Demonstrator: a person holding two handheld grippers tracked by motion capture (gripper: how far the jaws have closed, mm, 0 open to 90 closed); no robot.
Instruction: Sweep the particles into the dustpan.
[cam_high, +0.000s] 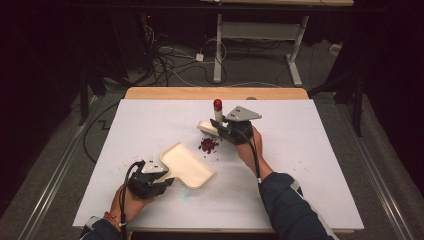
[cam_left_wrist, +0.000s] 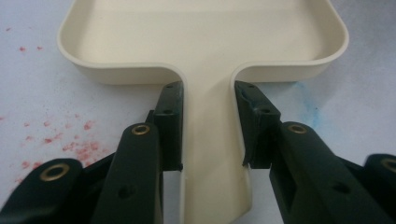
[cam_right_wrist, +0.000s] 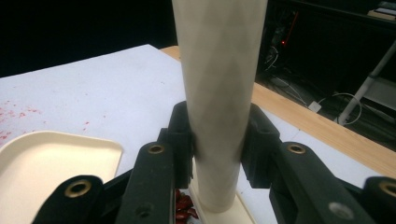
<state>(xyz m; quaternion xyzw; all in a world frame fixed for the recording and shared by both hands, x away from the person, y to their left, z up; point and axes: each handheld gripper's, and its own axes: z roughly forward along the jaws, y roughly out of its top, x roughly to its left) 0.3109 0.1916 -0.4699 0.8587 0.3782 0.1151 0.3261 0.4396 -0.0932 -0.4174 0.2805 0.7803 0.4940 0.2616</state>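
At the table's near left, the left gripper (cam_high: 161, 181) is clamped on the flat handle of a cream dustpan (cam_left_wrist: 205, 42), which lies on the white sheet (cam_high: 310, 165); farther in, the right gripper (cam_high: 216, 127) is closed on the upright cream handle of a brush (cam_right_wrist: 217, 93), red-tipped in the high view; just beside its base a pile of red bits (cam_high: 208, 145) is seen, between brush and dustpan; red specks are scattered near the pan.

Overhead light falls on the white table (cam_high: 150, 125), leaving the surrounding room in near darkness and the corners of the high view vignetted. Shadows beneath objects are soft and short. Both gripper views are softly focused, with a dim, murky background behind the right tool (cam_right_wrist: 217, 154).
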